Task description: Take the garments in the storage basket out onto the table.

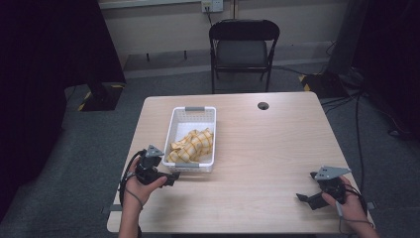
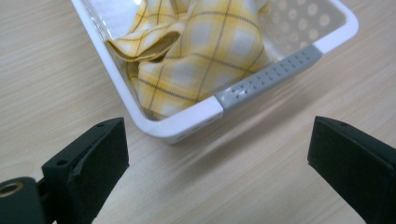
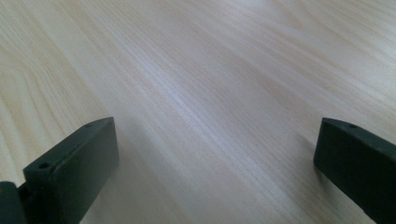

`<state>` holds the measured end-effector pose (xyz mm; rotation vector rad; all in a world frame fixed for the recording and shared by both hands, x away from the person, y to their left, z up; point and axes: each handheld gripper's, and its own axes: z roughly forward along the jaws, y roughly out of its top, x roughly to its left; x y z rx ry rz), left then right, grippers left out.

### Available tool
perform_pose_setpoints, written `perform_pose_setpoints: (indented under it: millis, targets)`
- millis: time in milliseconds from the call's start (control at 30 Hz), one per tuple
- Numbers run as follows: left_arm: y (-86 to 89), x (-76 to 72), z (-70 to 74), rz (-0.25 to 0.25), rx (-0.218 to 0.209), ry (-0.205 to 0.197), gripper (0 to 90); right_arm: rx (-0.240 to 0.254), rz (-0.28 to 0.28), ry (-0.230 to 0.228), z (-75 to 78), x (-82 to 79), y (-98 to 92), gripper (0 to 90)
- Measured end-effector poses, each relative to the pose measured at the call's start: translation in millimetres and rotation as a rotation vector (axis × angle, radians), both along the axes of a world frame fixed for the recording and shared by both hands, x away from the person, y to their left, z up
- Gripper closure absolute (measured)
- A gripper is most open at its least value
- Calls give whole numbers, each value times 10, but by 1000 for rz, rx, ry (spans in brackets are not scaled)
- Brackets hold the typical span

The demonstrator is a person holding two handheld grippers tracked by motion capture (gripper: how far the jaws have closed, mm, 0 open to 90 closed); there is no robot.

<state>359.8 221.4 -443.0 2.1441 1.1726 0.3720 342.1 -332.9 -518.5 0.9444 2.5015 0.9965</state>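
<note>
Hovering at the table's (image 1: 277, 148) near left, left gripper (image 1: 171, 178) with jaws spread wide and empty, aiming at the near short end of the white perforated plastic basket (image 2: 187, 126) just ahead, its long axis running away from the person. Lying crumpled inside, toward that near end, soft yellow checked cloth (image 2: 205, 51). Resting well apart at far right, right gripper (image 1: 303, 198), jaws likewise gaping over bare pale woodgrain, clearly the farther one.

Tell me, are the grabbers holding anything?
No. The left gripper is open just short of the basket with the yellow cloth; the right gripper is open over bare table.
</note>
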Motion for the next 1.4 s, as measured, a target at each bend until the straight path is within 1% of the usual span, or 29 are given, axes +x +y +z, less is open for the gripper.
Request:
perform_pose_setpoints:
  millis: [67, 133, 167, 400, 467, 500, 667, 767, 833, 867, 900, 933, 967, 1033, 1067, 1267, 1400]
  targets:
    - [-8, 21, 24, 0, -12, -4, 47, 0, 0, 0, 0, 0, 0, 0]
    - [-20, 40, 51, -4, -11, -5, 47, 0, 0, 0, 0, 0, 0, 0]
    - [-29, 51, 61, -6, -18, -8, 47, 0, 0, 0, 0, 0, 0, 0]
    - [-82, 122, 141, -19, -17, -17, 47, 0, 0, 0, 0, 0, 0, 0]
    - [-98, 143, 151, -17, -26, -21, 47, 0, 0, 0, 0, 0, 0, 0]
    - [-102, 154, 158, -18, -24, -19, 47, 0, 0, 0, 0, 0, 0, 0]
    - [-127, 224, 172, -11, -37, -29, 47, 0, 0, 0, 0, 0, 0, 0]
    - [-159, 274, 168, -13, -30, -25, 47, 0, 0, 0, 0, 0, 0, 0]
    - [-181, 299, 163, -24, -25, -22, 47, 0, 0, 0, 0, 0, 0, 0]
    - [-192, 311, 157, -20, -34, -27, 47, 0, 0, 0, 0, 0, 0, 0]
    - [-203, 319, 153, -21, -38, -23, 47, 0, 0, 0, 0, 0, 0, 0]
    - [-211, 330, 148, -28, -37, -23, 47, 0, 0, 0, 0, 0, 0, 0]
    - [-223, 340, 143, -21, -35, -25, 47, 0, 0, 0, 0, 0, 0, 0]
    - [-249, 360, 138, -26, -13, -22, 47, 0, 0, 0, 0, 0, 0, 0]
    - [-256, 371, 140, -24, -12, -24, 47, 0, 0, 0, 0, 0, 0, 0]
    - [-303, 436, 144, -25, -14, -23, 47, 0, 0, 0, 0, 0, 0, 0]
    - [-349, 479, 151, -35, -12, -24, 47, 0, 0, 0, 0, 0, 0, 0]
